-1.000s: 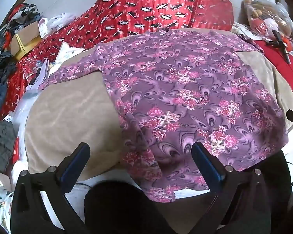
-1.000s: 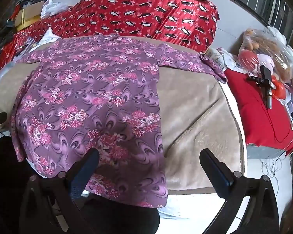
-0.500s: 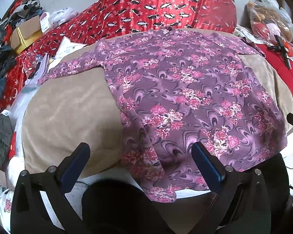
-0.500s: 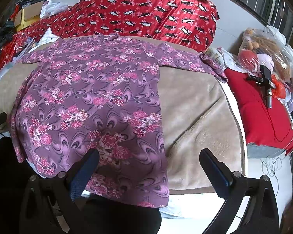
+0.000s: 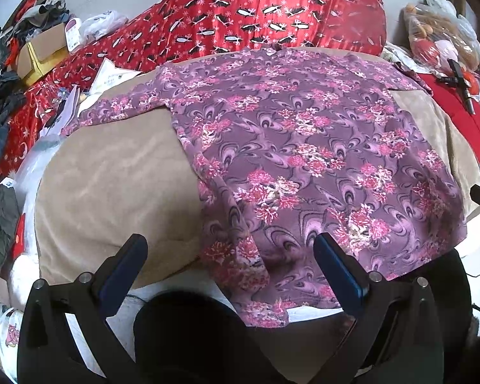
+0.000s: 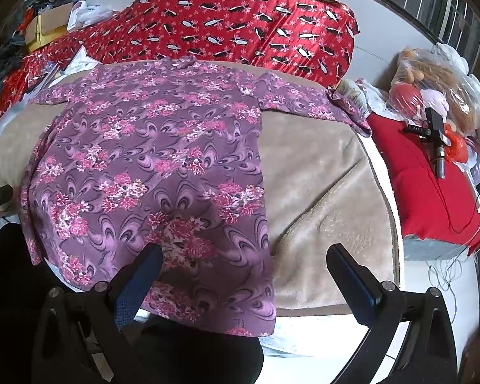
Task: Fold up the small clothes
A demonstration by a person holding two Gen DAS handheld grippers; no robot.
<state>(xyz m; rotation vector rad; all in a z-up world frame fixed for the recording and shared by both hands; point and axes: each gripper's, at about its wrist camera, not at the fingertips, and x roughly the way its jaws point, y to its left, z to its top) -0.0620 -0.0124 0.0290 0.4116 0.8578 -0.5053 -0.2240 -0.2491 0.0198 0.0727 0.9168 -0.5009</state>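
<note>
Left gripper (image 5: 228, 260) jaws apart, empty, over the near-left hem of the purple floral shirt (image 5: 304, 160); right gripper (image 6: 244, 272) likewise apart, empty, at the near-right hem. Shirt lies spread flat on the beige blanket (image 6: 320, 176), sleeves out. No fold made yet, all folding left.

Black angular frames are seen on the left gripper (image 5: 230, 256) and right gripper (image 6: 244, 265). Blue pads (image 5: 337, 268) line the fingers. Silver screws (image 5: 375, 276) are set near each finger base.

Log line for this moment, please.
stage: pre-fold | purple floral shirt: spread flat | left tongs: open | right tongs: open
</note>
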